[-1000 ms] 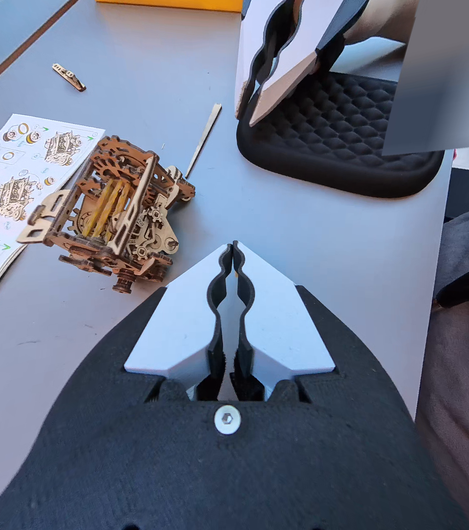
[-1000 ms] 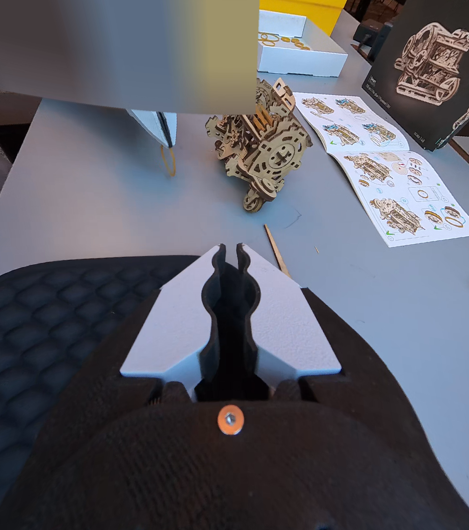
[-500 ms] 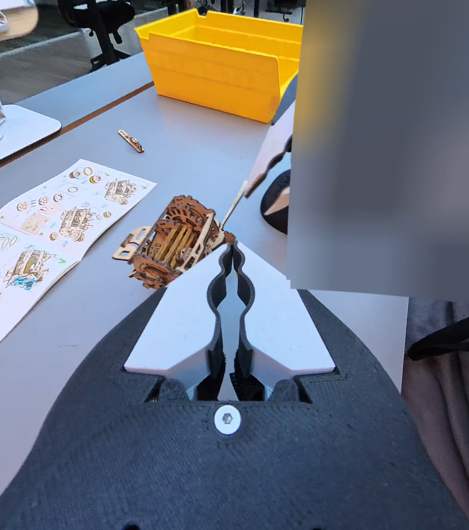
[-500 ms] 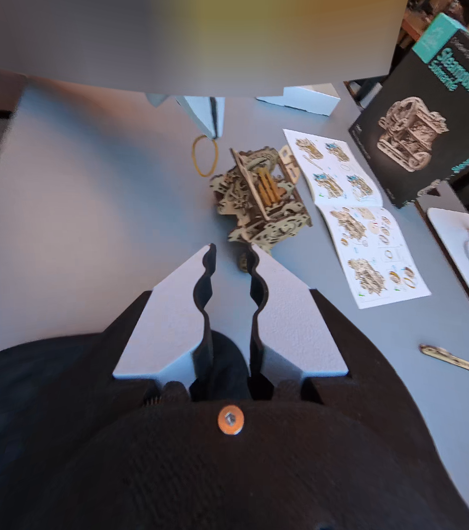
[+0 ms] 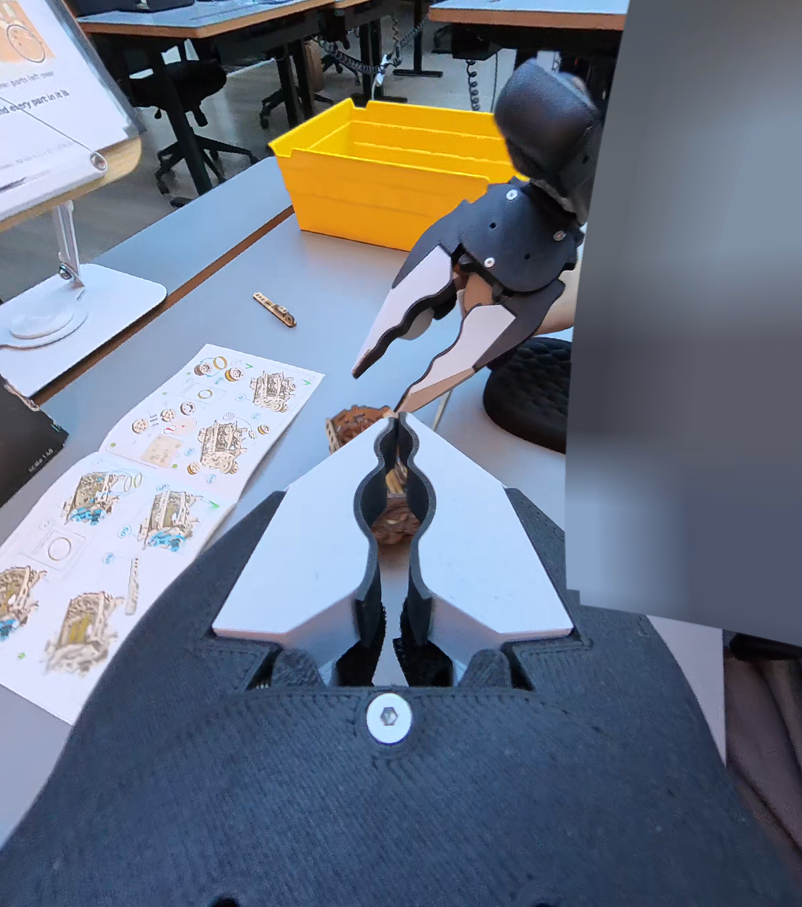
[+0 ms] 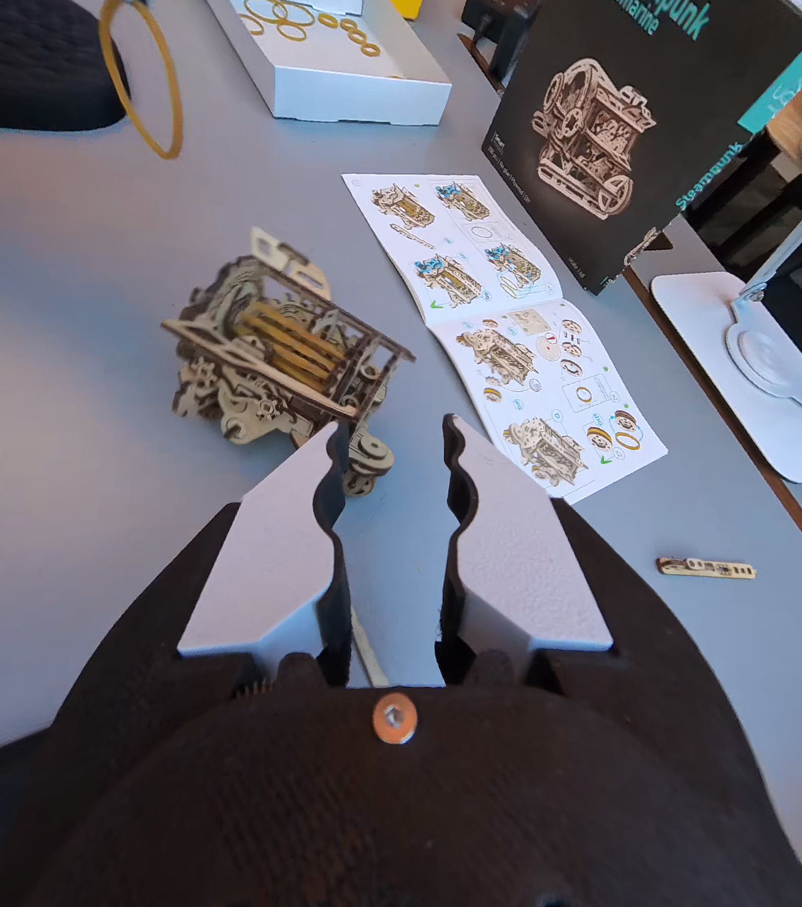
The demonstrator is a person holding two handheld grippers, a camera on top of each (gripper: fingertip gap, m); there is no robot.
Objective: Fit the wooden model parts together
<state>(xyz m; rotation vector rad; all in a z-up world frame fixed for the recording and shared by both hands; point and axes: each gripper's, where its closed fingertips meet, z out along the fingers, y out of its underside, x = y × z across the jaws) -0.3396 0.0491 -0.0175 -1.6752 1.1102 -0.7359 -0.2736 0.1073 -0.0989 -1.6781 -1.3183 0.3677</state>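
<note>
The part-built wooden model lies tilted on the grey table, with yellow rubber bands wound inside it. My right gripper is open and empty, just above and to the right of the model's near wheel. In the left wrist view it hangs over the model. My left gripper is shut above the model. A yellow rubber band hangs from its tips, which lie above the right wrist view's top edge. A small wooden part lies apart at the right.
An open instruction booklet lies right of the model, with the black kit box behind it. A white tray holds several rubber bands. A yellow bin, a black pad and a white stand base sit around. My right fingertips sit around 12 cm from my left ones.
My right gripper has opened wide and moved from the black pad towards the model. My left gripper has risen with the rubber band and now sits over the model.
</note>
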